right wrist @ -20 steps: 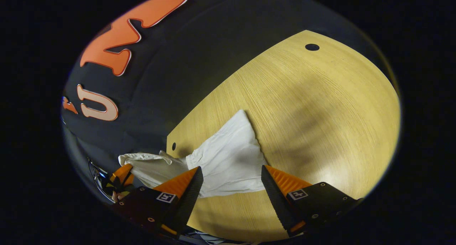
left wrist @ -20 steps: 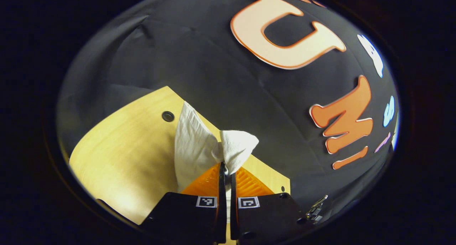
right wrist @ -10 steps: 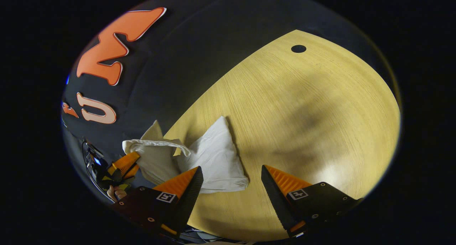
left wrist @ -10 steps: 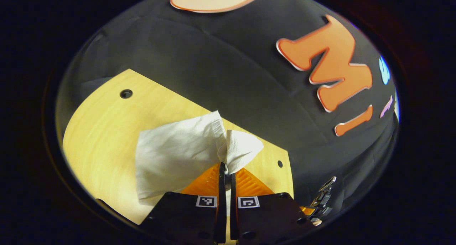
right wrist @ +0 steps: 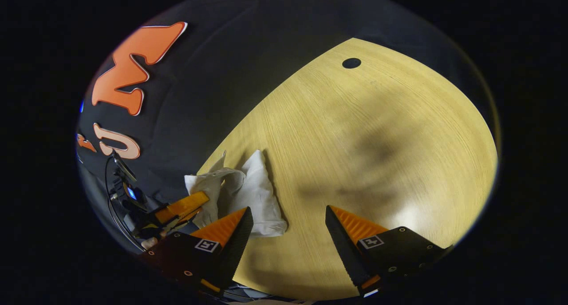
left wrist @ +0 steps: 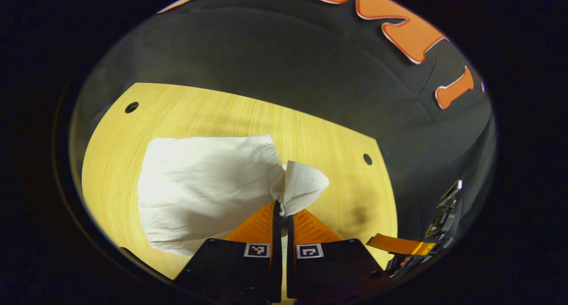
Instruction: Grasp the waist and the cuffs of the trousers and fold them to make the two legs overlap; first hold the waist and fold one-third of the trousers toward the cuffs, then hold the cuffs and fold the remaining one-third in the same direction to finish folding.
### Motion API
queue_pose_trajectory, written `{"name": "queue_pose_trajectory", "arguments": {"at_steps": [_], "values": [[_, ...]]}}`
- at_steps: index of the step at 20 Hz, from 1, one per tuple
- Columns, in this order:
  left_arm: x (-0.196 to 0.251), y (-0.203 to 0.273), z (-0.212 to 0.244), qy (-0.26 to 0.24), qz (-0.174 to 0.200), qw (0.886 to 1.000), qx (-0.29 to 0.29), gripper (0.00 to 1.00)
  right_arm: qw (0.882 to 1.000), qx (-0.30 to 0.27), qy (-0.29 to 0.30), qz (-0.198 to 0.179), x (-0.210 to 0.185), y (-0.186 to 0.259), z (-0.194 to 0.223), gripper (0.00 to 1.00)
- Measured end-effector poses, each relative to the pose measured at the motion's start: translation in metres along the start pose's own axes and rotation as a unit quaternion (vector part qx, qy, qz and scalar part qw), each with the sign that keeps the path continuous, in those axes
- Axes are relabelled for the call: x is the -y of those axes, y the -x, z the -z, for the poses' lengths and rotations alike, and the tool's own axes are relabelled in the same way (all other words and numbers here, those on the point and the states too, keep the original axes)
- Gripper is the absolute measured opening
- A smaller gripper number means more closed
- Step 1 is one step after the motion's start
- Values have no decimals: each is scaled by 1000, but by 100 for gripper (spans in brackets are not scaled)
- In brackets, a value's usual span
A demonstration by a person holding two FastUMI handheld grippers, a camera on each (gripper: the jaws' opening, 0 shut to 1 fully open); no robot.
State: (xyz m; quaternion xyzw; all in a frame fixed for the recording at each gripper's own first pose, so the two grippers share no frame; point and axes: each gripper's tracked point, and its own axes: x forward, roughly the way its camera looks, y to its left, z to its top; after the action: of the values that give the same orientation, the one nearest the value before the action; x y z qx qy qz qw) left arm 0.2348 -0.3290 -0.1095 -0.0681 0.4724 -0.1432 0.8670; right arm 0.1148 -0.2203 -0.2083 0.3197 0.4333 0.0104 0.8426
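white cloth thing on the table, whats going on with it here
A person is folding white trousers on a wooden table using two handheld grippers. The left gripper is shut on a bunched edge of the fabric, holding it just above the tabletop while the rest lies in a folded heap beside it. The right gripper hangs open over bare table next to the heap, gripping nothing.
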Motion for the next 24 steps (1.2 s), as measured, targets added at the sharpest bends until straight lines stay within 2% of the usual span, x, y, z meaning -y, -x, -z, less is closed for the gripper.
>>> {"name": "queue_pose_trajectory", "arguments": {"at_steps": [2,3,4,7,8,13,17,18,21,24], "values": [[3,-18,13,-21,-8,1000,-14,9,1000,4,-5,5,6,3,-2,98],[8,-26,21,-24,-6,999,-21,12,1000,5,-6,7,9,4,-1,98],[19,-26,24,-17,12,999,-27,12,1000,6,-7,9,12,5,-1,98],[57,-23,36,22,75,996,-45,78,1000,9,-1,15,12,6,1,99],[61,-27,42,22,74,996,-45,100,1000,8,1,14,8,4,3,98],[19,-12,24,-28,29,999,15,100,999,17,36,13,-16,6,3,98],[-27,30,-4,-39,6,997,73,100,994,57,91,9,-56,11,-9,98],[-47,42,-12,-51,-10,995,88,100,991,68,111,12,-65,15,-12,98],[-110,84,-40,-88,-65,983,150,100,981,103,163,23,-91,28,-18,98],[-169,142,-70,-95,-117,963,223,100,968,149,202,29,-118,49,-21,98]]}}
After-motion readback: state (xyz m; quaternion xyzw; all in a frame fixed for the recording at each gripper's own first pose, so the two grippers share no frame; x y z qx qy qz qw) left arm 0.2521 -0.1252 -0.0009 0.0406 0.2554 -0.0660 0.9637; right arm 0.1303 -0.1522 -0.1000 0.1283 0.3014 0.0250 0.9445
